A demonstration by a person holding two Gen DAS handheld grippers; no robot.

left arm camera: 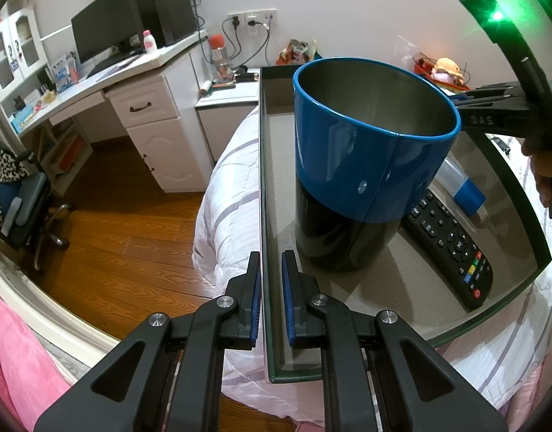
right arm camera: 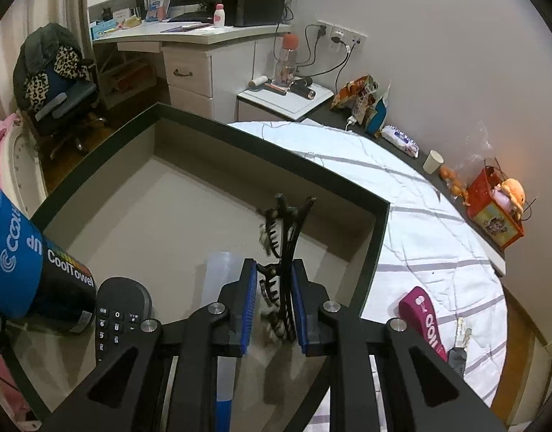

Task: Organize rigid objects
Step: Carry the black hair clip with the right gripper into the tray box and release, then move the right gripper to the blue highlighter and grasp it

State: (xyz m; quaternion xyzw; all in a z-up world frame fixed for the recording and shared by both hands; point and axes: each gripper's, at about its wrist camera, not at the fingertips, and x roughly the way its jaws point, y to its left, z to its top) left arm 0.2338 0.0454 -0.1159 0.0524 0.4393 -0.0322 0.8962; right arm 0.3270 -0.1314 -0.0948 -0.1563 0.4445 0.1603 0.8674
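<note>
We see a shallow dark-rimmed tray lying on a white quilted bed, with its beige floor bare at the far end. At the tray's left side stands a blue-and-black can, upright and open at the top. Just right of it a black remote lies flat, and beyond that a clear tube with a blue cap. Our left gripper is clamped on the tray's left wall, one pad on each side. Our right gripper is closed on a black hair claw clip, holding it over the tray's near right part, beside the tube.
</note>
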